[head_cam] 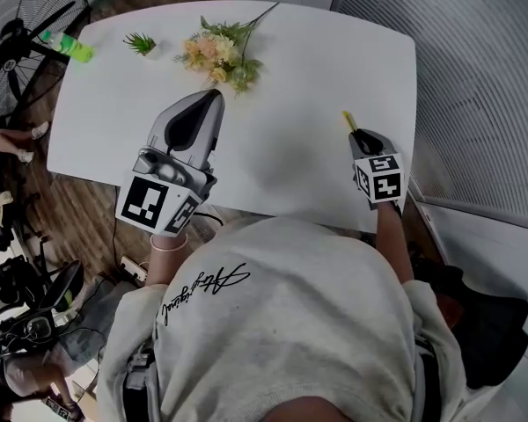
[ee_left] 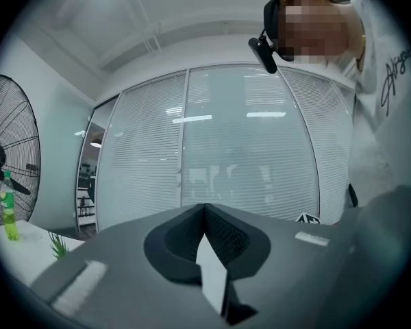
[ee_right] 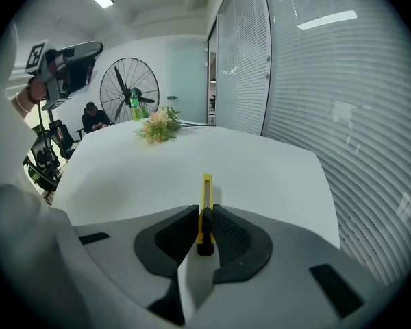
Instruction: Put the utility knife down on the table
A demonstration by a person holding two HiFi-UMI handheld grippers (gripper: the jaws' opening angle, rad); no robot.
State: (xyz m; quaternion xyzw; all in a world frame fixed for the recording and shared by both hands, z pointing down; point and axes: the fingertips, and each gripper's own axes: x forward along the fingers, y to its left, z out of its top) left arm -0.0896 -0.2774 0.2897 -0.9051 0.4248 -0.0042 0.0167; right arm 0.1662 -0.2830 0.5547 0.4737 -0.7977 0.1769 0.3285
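Right gripper view looks straight along the right gripper point(ee_right: 205, 210). Its fingers point(ee_right: 234, 233) stand at a narrow gap and press from both sides on the utility knife point(ee_right: 207, 189). The knife's black rear end sits between the dark pads. Its yellow body sticks out ahead of the fingertips, pointing away over the white desk point(ee_right: 274, 166). The front end is low over the near right part of the desk, with a shadow close beside it. Whether it touches the surface cannot be told.

The left gripper point(ee_left: 204, 208) holds nothing. In its own view the fingers point(ee_left: 225, 237) are pressed together, with no gap at the tips.

On the far side of the desk lies a bunch of flowers point(head_cam: 218, 53). A small green plant point(head_cam: 142, 43) is to their left, and a green bottle point(head_cam: 70, 47) stands at the far left corner, beside a standing fan point(head_cam: 18, 38). What is in the bottle cannot be made out.

In the head view the right gripper tilts downward toward the desk, with the person's forearm point(head_cam: 390, 236) behind it. The left gripper is held level, raised above the near left part of the desk, with the wrist point(head_cam: 165, 241) below its marker cube. The two grippers are well apart.
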